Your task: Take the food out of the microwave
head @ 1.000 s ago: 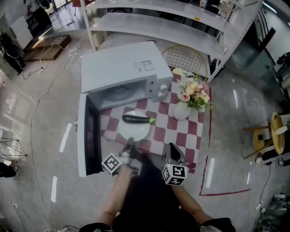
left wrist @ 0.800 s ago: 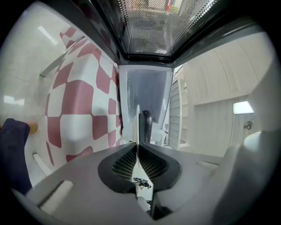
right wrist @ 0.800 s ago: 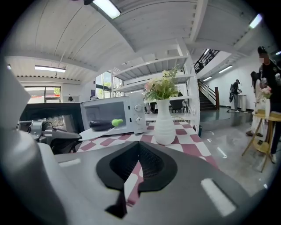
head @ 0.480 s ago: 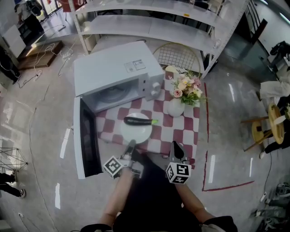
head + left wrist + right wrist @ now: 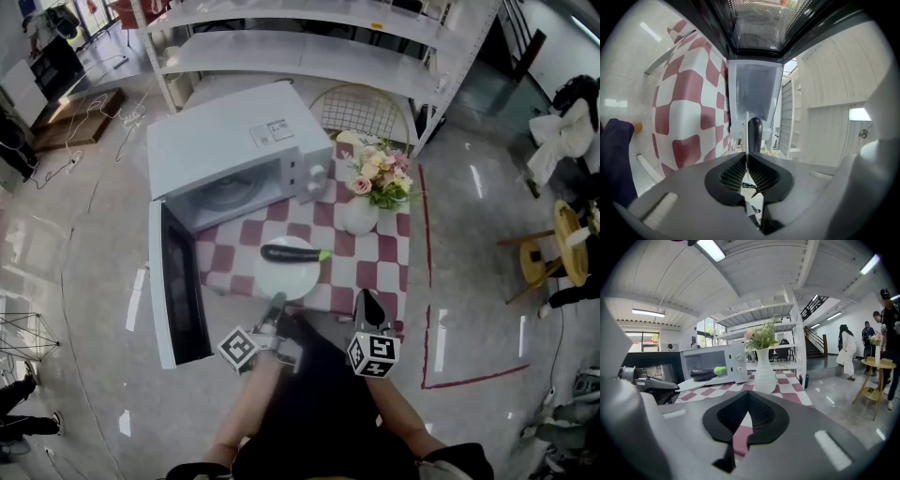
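Observation:
A white plate (image 5: 287, 274) carrying a dark eggplant (image 5: 291, 252) with a green stem sits on the checked tablecloth (image 5: 366, 274), in front of the open microwave (image 5: 225, 141). My left gripper (image 5: 275, 306) is shut on the plate's near rim. In the left gripper view the rim (image 5: 746, 133) runs edge-on between the closed jaws, with the eggplant (image 5: 755, 133) just behind it. My right gripper (image 5: 367, 305) hovers at the table's front edge, to the right of the plate, shut and empty. The right gripper view shows the eggplant (image 5: 705, 373) to the left of the vase (image 5: 764, 371).
The microwave door (image 5: 178, 291) hangs wide open to the left of the plate. A white vase of flowers (image 5: 361, 214) stands right of the plate, and a gold wire basket (image 5: 366, 112) sits behind it. White shelving (image 5: 309, 56) lines the back. People stand at the far right (image 5: 846, 352).
The plate with the eggplant has come farther out from the microwave toward the table's front, still in my left gripper. The right gripper drifted along beside it.

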Demonstrator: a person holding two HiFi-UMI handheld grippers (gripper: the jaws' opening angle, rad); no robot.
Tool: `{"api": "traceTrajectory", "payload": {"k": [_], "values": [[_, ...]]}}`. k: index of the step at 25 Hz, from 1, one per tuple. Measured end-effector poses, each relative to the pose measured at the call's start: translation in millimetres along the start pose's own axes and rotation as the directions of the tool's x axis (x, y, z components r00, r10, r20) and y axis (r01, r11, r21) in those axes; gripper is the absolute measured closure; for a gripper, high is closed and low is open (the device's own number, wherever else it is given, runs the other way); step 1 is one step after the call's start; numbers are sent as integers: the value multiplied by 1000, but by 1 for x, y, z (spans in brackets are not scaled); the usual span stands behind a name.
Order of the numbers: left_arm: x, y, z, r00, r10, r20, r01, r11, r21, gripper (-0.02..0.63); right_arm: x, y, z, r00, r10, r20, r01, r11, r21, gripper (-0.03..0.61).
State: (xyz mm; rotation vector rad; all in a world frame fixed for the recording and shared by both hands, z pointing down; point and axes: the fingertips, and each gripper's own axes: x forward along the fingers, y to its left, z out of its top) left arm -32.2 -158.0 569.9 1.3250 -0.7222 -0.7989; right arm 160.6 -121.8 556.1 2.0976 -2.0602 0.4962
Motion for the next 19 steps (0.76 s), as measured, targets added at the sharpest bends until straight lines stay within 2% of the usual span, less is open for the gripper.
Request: {"api": "traceTrajectory", "payload": {"k": [14, 19], "values": [[-3, 4, -1, 1000, 11, 1, -11, 1000, 1, 597, 1, 1, -3, 1000, -16, -3, 16, 1000, 0, 578], [0, -3, -2, 1000, -9, 4, 9, 1000, 2, 597, 2, 2, -3, 1000, -9, -2, 9, 1000, -3, 578]]}}
